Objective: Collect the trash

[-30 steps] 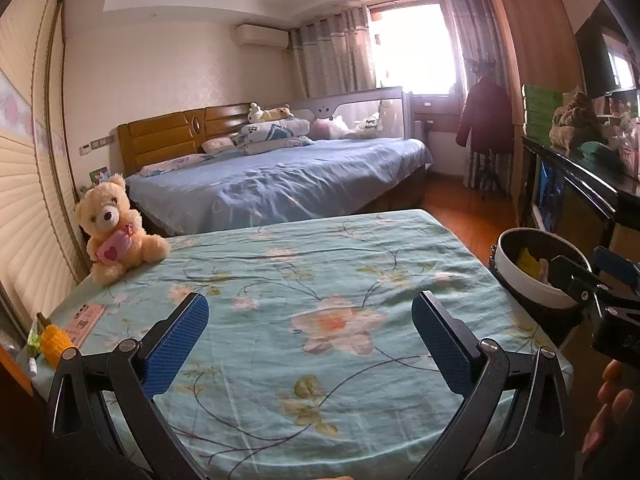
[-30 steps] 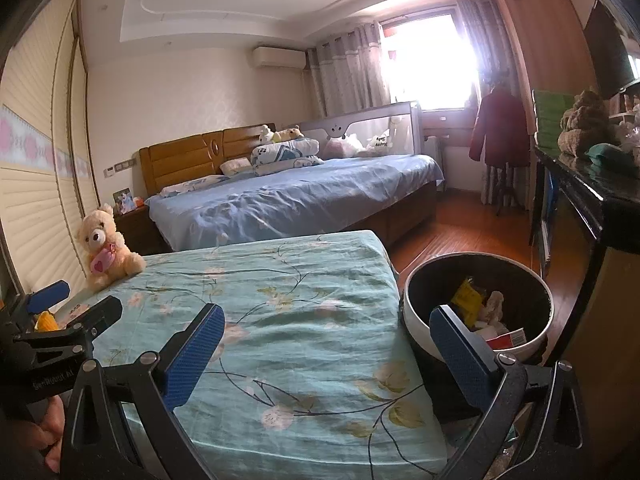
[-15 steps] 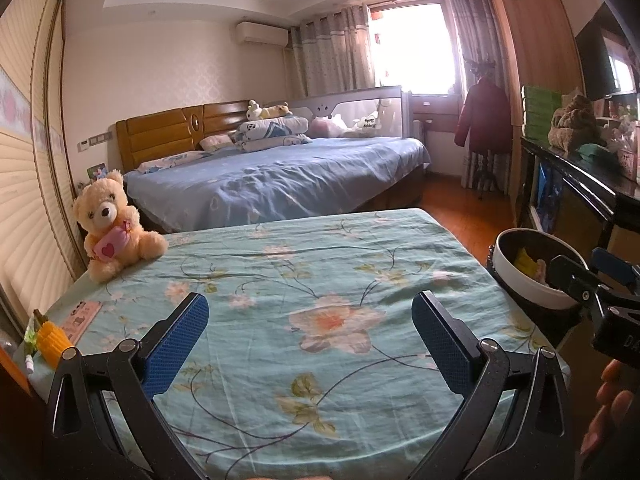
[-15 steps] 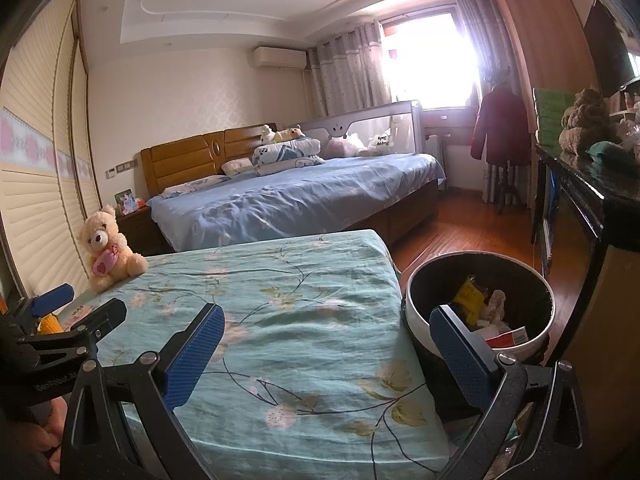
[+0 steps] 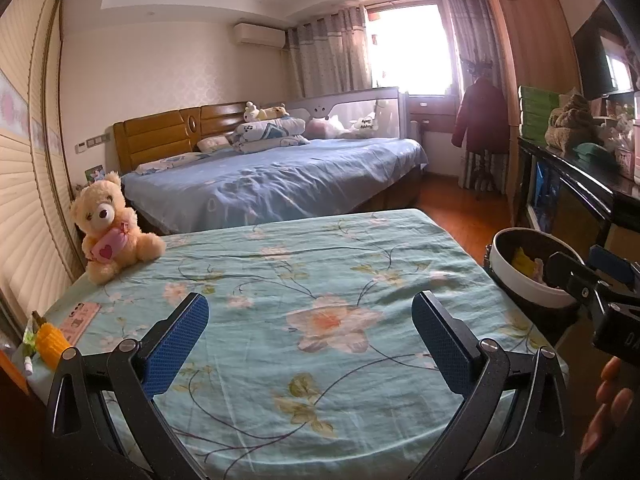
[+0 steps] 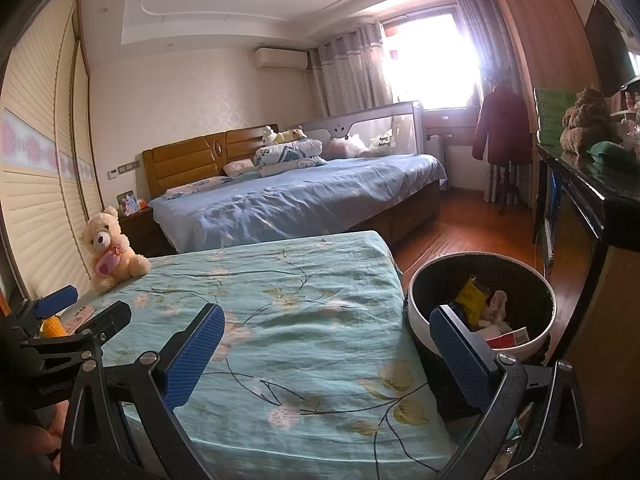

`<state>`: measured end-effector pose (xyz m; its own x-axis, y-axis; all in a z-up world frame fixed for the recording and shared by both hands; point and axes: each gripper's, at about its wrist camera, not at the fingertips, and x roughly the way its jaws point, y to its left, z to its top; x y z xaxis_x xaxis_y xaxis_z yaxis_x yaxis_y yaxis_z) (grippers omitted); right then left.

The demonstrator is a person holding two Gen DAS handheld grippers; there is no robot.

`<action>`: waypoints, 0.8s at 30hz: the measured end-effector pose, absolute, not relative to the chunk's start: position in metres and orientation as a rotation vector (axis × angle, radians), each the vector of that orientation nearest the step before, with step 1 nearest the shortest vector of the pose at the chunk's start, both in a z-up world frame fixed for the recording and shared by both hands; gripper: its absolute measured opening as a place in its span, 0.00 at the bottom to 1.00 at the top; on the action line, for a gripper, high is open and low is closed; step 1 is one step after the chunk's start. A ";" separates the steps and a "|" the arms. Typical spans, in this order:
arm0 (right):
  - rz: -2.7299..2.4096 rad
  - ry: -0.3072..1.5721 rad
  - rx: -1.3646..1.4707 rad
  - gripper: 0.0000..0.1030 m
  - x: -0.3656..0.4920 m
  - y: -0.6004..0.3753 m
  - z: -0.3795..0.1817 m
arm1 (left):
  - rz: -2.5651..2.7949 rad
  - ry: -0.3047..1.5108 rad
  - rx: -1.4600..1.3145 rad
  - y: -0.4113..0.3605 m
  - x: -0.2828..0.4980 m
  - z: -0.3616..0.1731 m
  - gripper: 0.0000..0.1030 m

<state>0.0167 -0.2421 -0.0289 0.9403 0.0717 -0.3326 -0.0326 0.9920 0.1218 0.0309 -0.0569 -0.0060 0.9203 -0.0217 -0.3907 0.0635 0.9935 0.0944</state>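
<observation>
A round bin with a white rim stands on the floor right of the floral-covered table; it holds a yellow wrapper and other scraps. It also shows in the left wrist view. My left gripper is open and empty above the table's near part. My right gripper is open and empty over the table's right edge, beside the bin. A yellow corn-shaped item and a pink card lie at the table's left edge.
A teddy bear sits at the table's far left corner. A blue bed stands behind the table. A dark cabinet lines the right side, with wooden floor between.
Both grippers have drawn back slightly and stay open. Nothing on the table has moved.
</observation>
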 end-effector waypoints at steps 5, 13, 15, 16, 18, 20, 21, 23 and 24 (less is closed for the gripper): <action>0.052 0.342 0.112 1.00 0.017 -0.243 -0.029 | -0.044 0.401 0.107 -0.057 0.031 -0.006 1.00; 0.056 0.342 0.110 1.00 0.015 -0.238 -0.027 | -0.046 0.402 0.104 -0.057 0.031 -0.006 1.00; 0.056 0.342 0.109 1.00 0.015 -0.238 -0.027 | -0.045 0.402 0.105 -0.057 0.031 -0.006 1.00; 0.056 0.342 0.110 1.00 0.015 -0.238 -0.027 | -0.046 0.402 0.104 -0.057 0.031 -0.006 1.00; 0.056 0.342 0.109 1.00 0.015 -0.237 -0.027 | -0.045 0.401 0.104 -0.057 0.031 -0.006 1.00; 0.055 0.342 0.110 1.00 0.015 -0.238 -0.027 | -0.046 0.401 0.105 -0.057 0.031 -0.006 1.00; 0.056 0.343 0.110 1.00 0.015 -0.238 -0.027 | -0.046 0.400 0.106 -0.057 0.031 -0.006 1.00; 0.055 0.342 0.110 1.00 0.015 -0.238 -0.027 | -0.046 0.401 0.104 -0.057 0.031 -0.007 1.00; 0.056 0.342 0.111 1.00 0.015 -0.238 -0.027 | -0.046 0.401 0.105 -0.057 0.031 -0.007 1.00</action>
